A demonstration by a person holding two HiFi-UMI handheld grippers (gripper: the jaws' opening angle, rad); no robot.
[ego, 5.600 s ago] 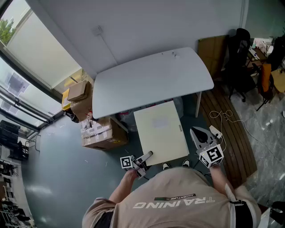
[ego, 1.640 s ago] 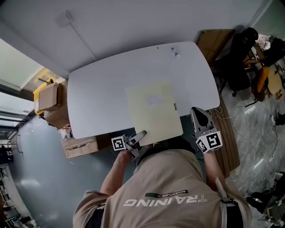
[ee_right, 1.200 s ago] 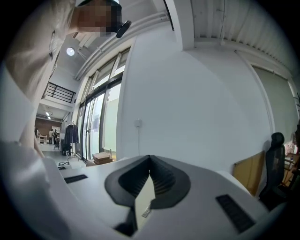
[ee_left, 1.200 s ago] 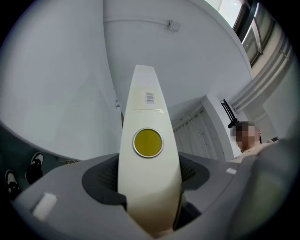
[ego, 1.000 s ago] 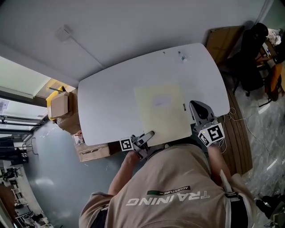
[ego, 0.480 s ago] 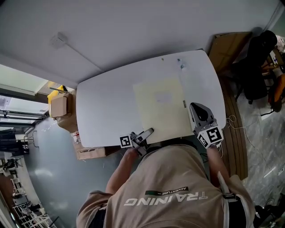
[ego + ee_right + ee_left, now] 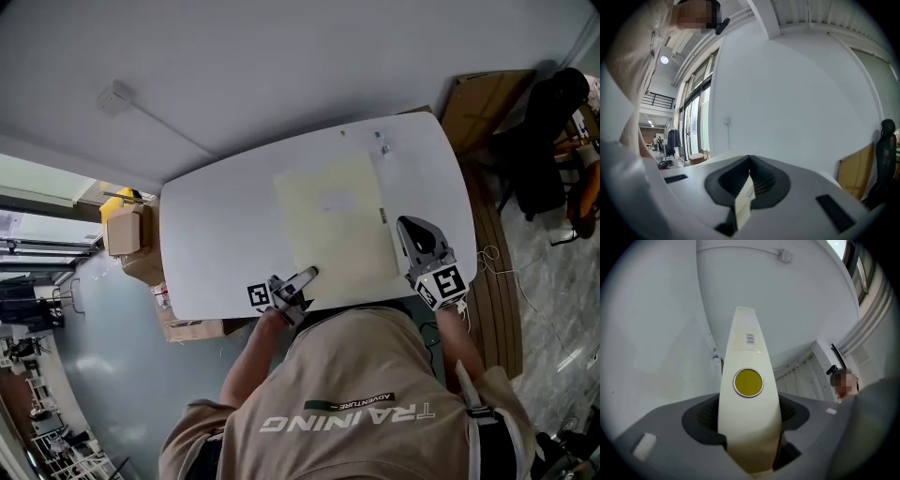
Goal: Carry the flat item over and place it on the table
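A person holds a flat cream board [image 7: 333, 225] over the white table [image 7: 225, 234] with 2 grippers. The left gripper [image 7: 305, 277] has its jaws partly apart, and they squeeze the board's near edge. The right gripper [image 7: 410, 230] has its jaws nearly together, and they pinch the board's right edge.

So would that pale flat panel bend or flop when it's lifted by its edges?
Probably stiff: the panel looks flat, though the left gripper and right gripper pinch only its edges. Likely light too: it looks thin edge-on.
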